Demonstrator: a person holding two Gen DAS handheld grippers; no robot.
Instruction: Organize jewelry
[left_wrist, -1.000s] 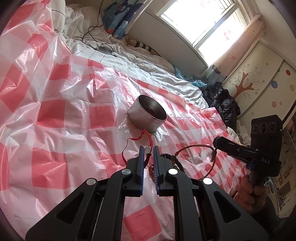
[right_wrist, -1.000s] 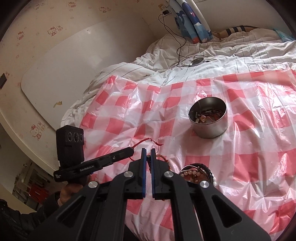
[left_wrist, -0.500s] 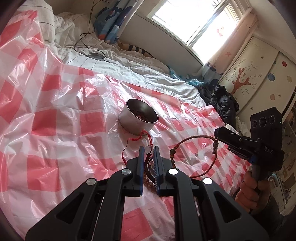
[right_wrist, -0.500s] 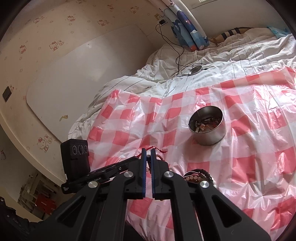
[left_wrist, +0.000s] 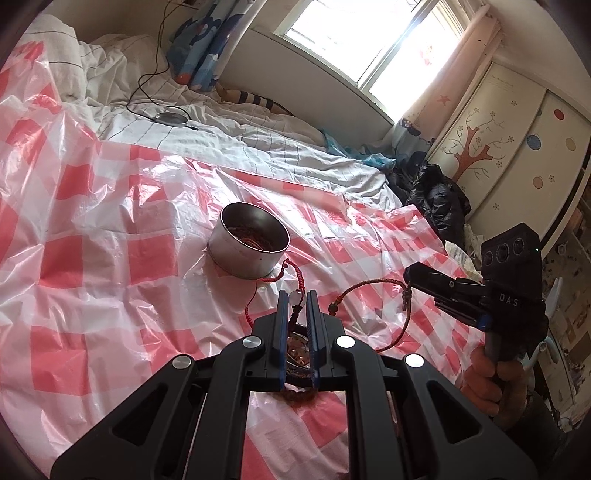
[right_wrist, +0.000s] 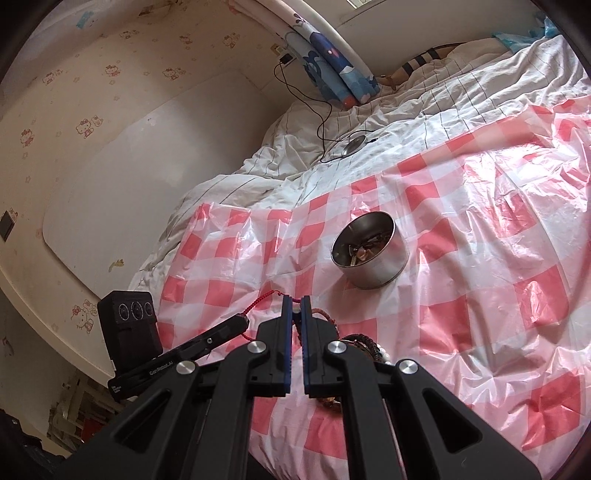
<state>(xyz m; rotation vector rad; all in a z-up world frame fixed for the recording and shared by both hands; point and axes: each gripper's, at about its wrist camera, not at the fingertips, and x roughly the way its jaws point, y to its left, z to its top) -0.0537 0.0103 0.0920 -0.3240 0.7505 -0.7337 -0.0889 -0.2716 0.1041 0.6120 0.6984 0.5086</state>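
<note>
Checked plastic sheet (left_wrist: 110, 258) bears the steel tin (left_wrist: 248, 246) just beyond both grippers, left gripper (left_wrist: 296, 300) pinching a red cord bracelet (left_wrist: 291, 275), right gripper (right_wrist: 294, 306) pinching a brown cord bracelet (left_wrist: 369, 286).

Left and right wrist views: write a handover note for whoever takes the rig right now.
Left gripper: shut on the red braided cord, near its clear bead.
Right gripper: shut on the red cord bracelet, whose loop hangs off the sheet. I cannot tell whether the two cords are tangled.
The metal tin stands ahead on the checked plastic sheet and already holds some jewelry.
The pile of beaded bracelets lies beneath the grippers.
Left to do: put both held pieces in the tin, then the pile.
</note>
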